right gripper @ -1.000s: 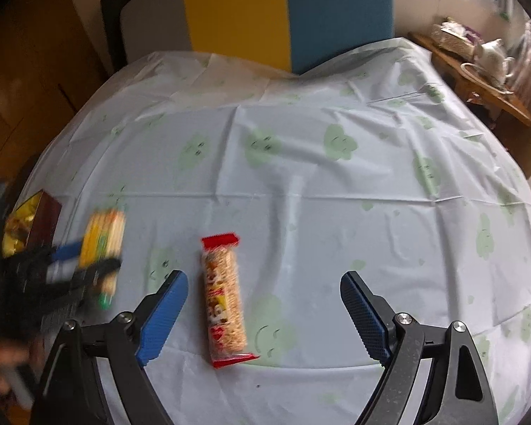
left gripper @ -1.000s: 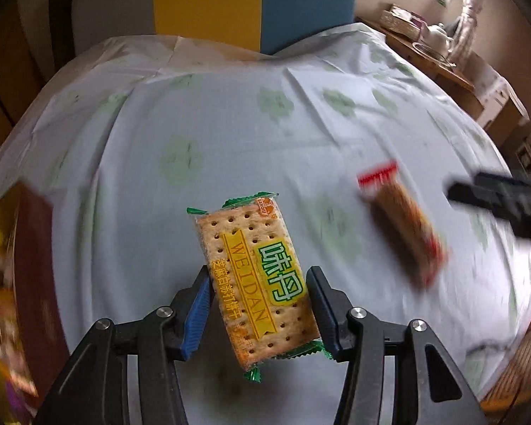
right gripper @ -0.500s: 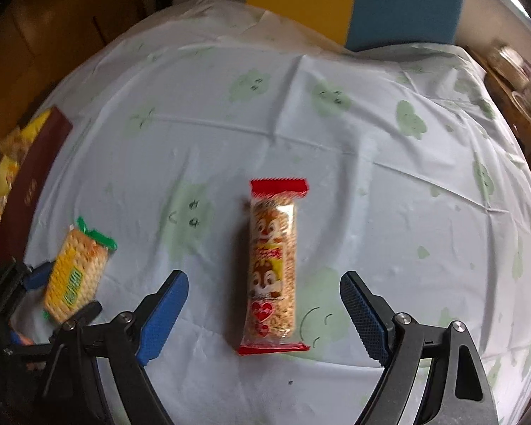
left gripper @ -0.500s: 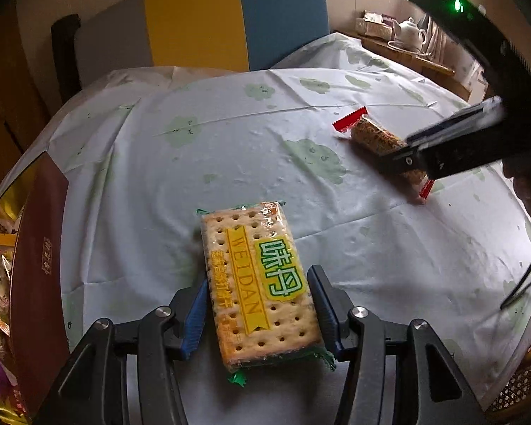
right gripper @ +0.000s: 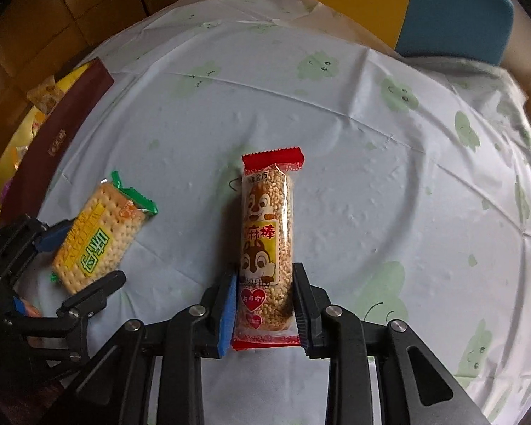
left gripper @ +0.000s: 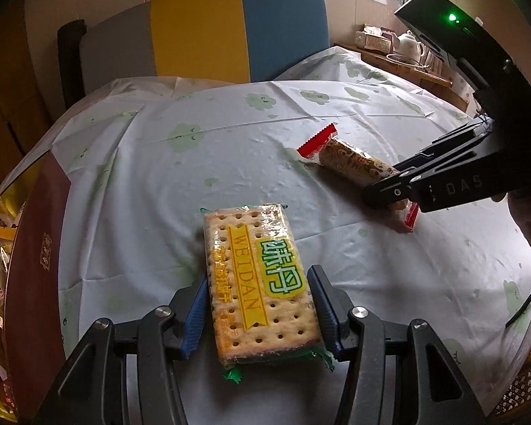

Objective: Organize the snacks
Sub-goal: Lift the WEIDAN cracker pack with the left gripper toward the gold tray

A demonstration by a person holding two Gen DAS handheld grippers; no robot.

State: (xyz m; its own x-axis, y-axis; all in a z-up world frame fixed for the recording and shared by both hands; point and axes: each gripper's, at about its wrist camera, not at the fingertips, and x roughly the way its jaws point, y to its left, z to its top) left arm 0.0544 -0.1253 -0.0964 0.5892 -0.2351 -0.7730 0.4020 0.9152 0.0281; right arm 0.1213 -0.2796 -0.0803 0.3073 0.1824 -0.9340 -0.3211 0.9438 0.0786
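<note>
A cracker pack [left gripper: 247,248] with a yellow and green label lies low over the tablecloth, and my left gripper [left gripper: 258,279] is shut on its near half. In the right wrist view that pack [right gripper: 99,233] sits at the left, with the left gripper [right gripper: 88,253] around it. A rice bar [right gripper: 267,212] in a clear wrapper with red ends and a squirrel picture lies on the cloth. My right gripper [right gripper: 264,272] is closing on its near end, both pads against its sides. The left wrist view shows the bar [left gripper: 350,163] and the right gripper [left gripper: 389,184] at the right.
A dark red box [left gripper: 35,248] holding several wrapped snacks stands at the table's left edge, also visible as the box [right gripper: 70,113]. A grey, yellow and blue chair [left gripper: 230,28] stands behind the table. A side table with a teapot [left gripper: 410,44] is at the far right.
The right gripper came down over the rice bar and its jaws closed from wide apart onto it. The left gripper sank toward the table with the cracker pack still in it.
</note>
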